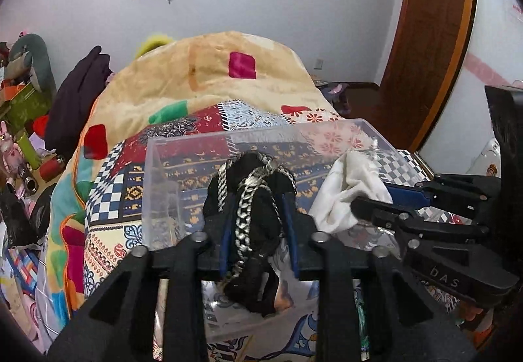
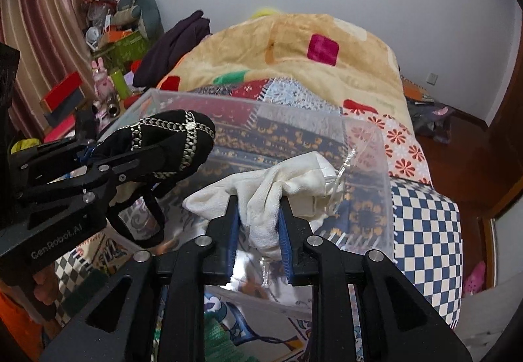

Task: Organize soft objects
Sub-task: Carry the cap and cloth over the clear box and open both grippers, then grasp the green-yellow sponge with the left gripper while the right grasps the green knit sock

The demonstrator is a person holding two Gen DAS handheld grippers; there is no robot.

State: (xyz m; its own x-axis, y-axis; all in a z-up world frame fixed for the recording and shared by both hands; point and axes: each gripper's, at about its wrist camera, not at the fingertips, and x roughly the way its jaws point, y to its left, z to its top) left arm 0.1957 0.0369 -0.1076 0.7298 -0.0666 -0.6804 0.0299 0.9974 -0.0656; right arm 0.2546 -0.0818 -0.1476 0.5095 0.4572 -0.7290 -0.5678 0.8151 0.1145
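Observation:
My left gripper (image 1: 258,208) is shut on a black cloth item with silver chain trim (image 1: 255,198) and holds it over the clear plastic bin (image 1: 157,192) on the bed. It also shows in the right wrist view (image 2: 183,136), at the left. My right gripper (image 2: 258,215) is shut on a white cloth pouch with a drawstring (image 2: 287,189), also held over the clear bin (image 2: 376,153). In the left wrist view the white pouch (image 1: 349,189) and right gripper (image 1: 369,202) sit at the right, close beside the black item.
The bin rests on a patchwork quilt (image 1: 114,198) on the bed. A yellow blanket (image 1: 228,81) is piled behind it. A cluttered side table with plush toys (image 2: 130,19) and boxes stands at the left. A wooden door (image 1: 428,35) is at the right.

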